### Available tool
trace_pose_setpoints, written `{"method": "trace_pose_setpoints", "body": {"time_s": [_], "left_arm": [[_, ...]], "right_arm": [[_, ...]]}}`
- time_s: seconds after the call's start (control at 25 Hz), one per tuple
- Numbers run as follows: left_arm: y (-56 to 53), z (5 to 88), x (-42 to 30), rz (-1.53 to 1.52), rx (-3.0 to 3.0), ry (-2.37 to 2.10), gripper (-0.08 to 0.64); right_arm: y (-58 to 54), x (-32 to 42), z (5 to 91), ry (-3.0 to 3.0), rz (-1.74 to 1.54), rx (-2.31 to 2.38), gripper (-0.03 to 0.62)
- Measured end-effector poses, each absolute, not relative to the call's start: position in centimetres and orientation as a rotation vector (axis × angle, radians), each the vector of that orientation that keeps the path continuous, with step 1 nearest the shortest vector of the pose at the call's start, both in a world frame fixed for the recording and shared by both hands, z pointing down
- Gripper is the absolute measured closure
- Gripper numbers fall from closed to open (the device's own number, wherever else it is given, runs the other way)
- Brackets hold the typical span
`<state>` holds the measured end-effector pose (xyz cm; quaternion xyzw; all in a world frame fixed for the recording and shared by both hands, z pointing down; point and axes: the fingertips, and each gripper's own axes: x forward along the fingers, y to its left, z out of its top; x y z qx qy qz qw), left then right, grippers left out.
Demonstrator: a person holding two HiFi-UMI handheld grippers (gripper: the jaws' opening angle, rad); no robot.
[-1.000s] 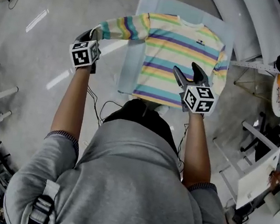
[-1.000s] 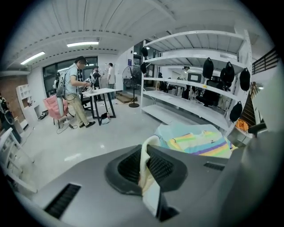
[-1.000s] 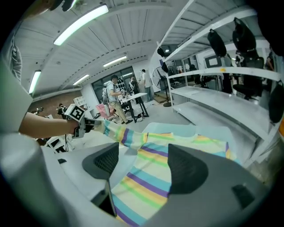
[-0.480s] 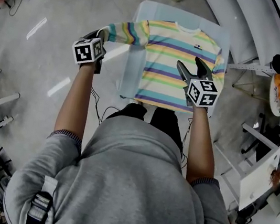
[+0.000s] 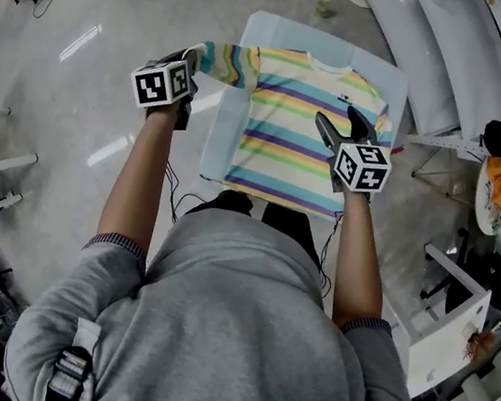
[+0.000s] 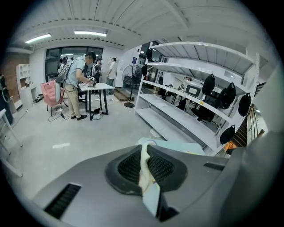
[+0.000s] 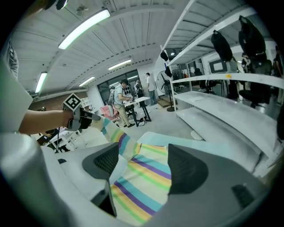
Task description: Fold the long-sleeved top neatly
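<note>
Top: the striped long-sleeved top (image 5: 298, 117) lies flat on the pale blue tabletop (image 5: 221, 138), with one sleeve (image 5: 222, 59) drawn off the edge toward 10 o'clock.
Left gripper: the left gripper (image 5: 191, 57) is clenched on the sleeve's cuff (image 6: 144, 168). Only its own view shows the cream fabric pinched between the pads.
Right gripper: the right gripper (image 5: 338, 116) is released, jaws wide apart above the top's 3 o'clock side.
Right gripper view only: stripes fill the gap between the jaws, and the raised sleeve runs to the other gripper at 10 o'clock.
Left gripper view only: people (image 6: 82, 73) and white shelves (image 6: 186, 88) stand beyond.
</note>
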<state>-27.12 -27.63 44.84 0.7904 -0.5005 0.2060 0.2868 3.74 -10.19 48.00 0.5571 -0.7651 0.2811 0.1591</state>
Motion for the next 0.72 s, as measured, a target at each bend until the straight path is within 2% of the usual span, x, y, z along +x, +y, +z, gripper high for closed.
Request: {"method": "trace_pose_setpoints", "body": {"time_s": [0.4, 0.72], "left_arm": [[-25.9, 42.7, -16.9, 0.546, 2.158, -1.315, 0.525], [-24.6, 44.1, -8.7, 0.56, 2.17, -1.25, 0.526]], "right_arm": [[-10.6, 9.5, 48.2, -2.215, 0.825, 1.535, 0.23], [-9.0, 14.5, 49.6, -2.203, 0.873, 1.535, 0.23]]}}
